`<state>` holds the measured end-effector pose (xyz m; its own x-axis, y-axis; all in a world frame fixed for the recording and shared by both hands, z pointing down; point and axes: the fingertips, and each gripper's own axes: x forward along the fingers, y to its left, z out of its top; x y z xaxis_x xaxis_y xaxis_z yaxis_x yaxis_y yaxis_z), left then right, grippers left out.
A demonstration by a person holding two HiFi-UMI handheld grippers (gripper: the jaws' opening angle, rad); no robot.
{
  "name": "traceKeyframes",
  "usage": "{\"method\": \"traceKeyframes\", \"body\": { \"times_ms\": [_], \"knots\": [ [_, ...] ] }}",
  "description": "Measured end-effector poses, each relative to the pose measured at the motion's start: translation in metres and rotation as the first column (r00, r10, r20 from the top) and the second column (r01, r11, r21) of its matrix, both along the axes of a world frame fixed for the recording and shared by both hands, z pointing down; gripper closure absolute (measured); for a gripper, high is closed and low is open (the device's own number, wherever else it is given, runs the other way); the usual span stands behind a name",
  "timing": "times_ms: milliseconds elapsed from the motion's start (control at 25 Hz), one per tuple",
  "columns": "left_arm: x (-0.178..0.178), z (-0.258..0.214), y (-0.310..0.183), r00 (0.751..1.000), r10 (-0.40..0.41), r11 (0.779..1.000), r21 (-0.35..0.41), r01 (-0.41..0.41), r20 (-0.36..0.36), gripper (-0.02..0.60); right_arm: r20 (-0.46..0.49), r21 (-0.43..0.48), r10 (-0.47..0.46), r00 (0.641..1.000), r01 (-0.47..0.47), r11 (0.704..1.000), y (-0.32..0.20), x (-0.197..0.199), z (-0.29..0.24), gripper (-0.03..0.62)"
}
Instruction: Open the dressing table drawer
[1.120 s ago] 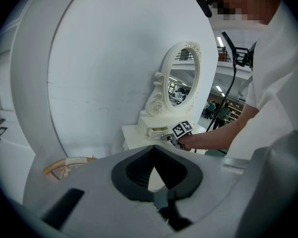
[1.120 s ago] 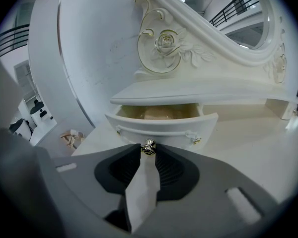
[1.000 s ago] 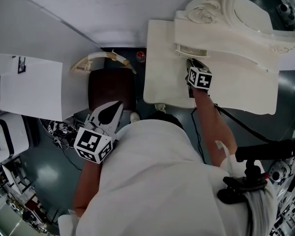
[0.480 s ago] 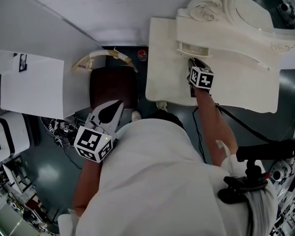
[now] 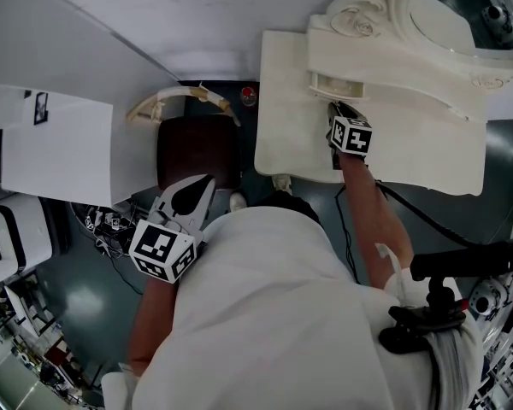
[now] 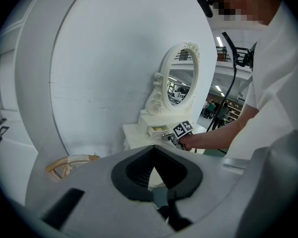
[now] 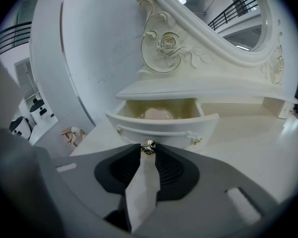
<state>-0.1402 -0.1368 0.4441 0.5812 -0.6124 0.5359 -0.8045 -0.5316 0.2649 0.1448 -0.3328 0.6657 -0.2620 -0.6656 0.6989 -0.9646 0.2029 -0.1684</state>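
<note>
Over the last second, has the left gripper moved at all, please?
No. In the head view the left gripper holds the same spot, its tips over the near edge of the dark stool seat, as before.

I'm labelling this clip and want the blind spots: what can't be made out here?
- Drawer contents, right gripper view: a pale rounded shape, half hidden by the drawer front; unidentifiable.
- Knob, head view: hidden under the marker cube of the right hand-held gripper.
- Mirror, head view: cut off by the top edge.
- Drawer, left gripper view: too small to judge its opening.
</note>
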Motion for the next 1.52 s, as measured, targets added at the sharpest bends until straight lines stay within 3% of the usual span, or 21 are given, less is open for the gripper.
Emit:
{"method": "traceKeyframes", "body": {
  "times_ms": [1000,1520],
  "knots": [
    [0.003,0.003,0.002,1.0,0.004,1.0,-0.002,-0.004,-0.007,0.579,-0.004,-0.008,-0.013,1.0,0.013,1.0,0.004,0.0,0.006,0.497],
    [0.0,0.004,0.006,1.0,0.029,1.0,0.004,-0.029,-0.011,0.58,0.001,-0.044,-0.001,1.0,0.001,0.999,0.025,0.004,0.018,0.467]
  ]
}}
